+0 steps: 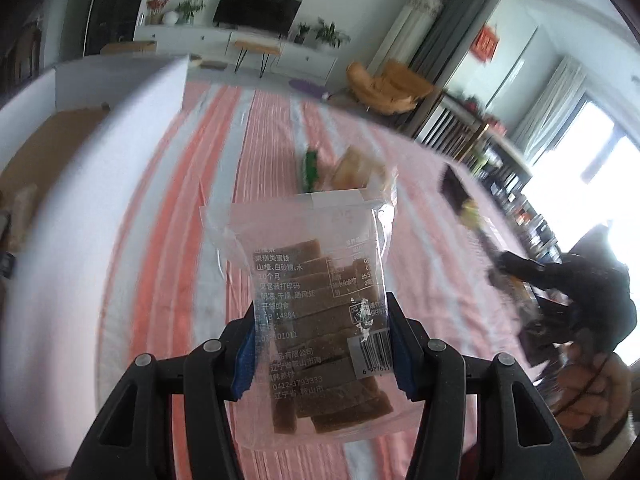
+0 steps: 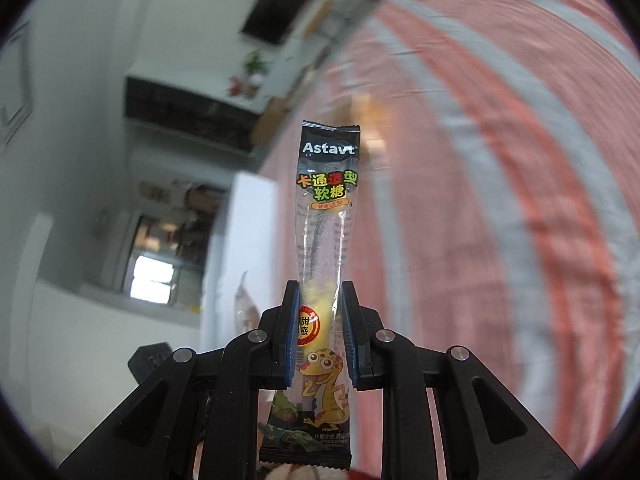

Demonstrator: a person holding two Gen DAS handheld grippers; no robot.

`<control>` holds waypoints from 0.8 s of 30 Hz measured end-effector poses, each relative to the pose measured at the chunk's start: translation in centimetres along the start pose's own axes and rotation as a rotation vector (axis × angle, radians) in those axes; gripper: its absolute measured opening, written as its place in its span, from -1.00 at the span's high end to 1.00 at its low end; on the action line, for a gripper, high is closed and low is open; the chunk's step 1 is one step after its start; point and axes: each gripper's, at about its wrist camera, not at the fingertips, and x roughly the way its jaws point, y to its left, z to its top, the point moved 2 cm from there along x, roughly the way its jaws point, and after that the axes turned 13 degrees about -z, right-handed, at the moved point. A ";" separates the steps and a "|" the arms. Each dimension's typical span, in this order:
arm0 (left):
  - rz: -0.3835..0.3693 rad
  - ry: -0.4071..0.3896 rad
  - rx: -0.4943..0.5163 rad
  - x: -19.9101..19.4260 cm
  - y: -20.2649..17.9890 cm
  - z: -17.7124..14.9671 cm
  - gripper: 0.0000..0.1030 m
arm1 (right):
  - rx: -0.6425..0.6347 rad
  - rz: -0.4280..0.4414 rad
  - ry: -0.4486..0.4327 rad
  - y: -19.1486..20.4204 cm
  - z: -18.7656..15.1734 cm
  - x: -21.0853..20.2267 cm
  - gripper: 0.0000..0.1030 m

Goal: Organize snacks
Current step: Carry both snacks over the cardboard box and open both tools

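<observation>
Living room behind, TV unit at 12 o'clock; under both cameras a pink-and-white striped cloth (image 1: 256,184) covers the work surface. My left gripper (image 1: 322,344) is clamped on a clear hawthorn-slice bag (image 1: 316,288), long axis running straight out along the fingers toward 12, pads biting its side edges near the lower half. A white box (image 1: 100,184) with a cardboard floor sits at 9–10 o'clock of that bag, close by, so I judge the left side is nearer the likely drop spot. My right gripper (image 2: 319,332) squeezes a gummy candy stick (image 2: 326,264), also pointing to 12, and appears in the left view at 3 o'clock, blurred. More snacks (image 1: 340,170) lie on the cloth at 12, smeared, types unreadable. Box interior mostly cut off; contents unclear.
</observation>
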 end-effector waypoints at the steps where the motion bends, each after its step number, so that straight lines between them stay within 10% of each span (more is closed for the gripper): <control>1: -0.006 -0.022 0.002 -1.2 -0.3 0.4 -0.05 | -0.027 0.018 0.004 1.6 0.2 0.4 0.61; 7: 0.068 -0.225 -0.001 -11.9 1.9 4.3 -0.05 | -0.201 0.157 0.092 15.1 0.0 5.3 0.61; 13: 0.379 -0.316 -0.085 -19.2 10.5 5.0 -0.07 | -0.385 0.156 0.192 26.7 -2.9 15.0 0.61; 18: 0.619 -0.238 -0.199 -19.7 17.4 2.8 -0.42 | -0.472 0.034 0.215 29.2 -6.9 19.3 0.06; 24: 0.619 -0.265 -0.232 -18.7 17.0 1.0 -0.63 | -0.640 -0.150 0.009 23.9 -6.6 15.8 -0.35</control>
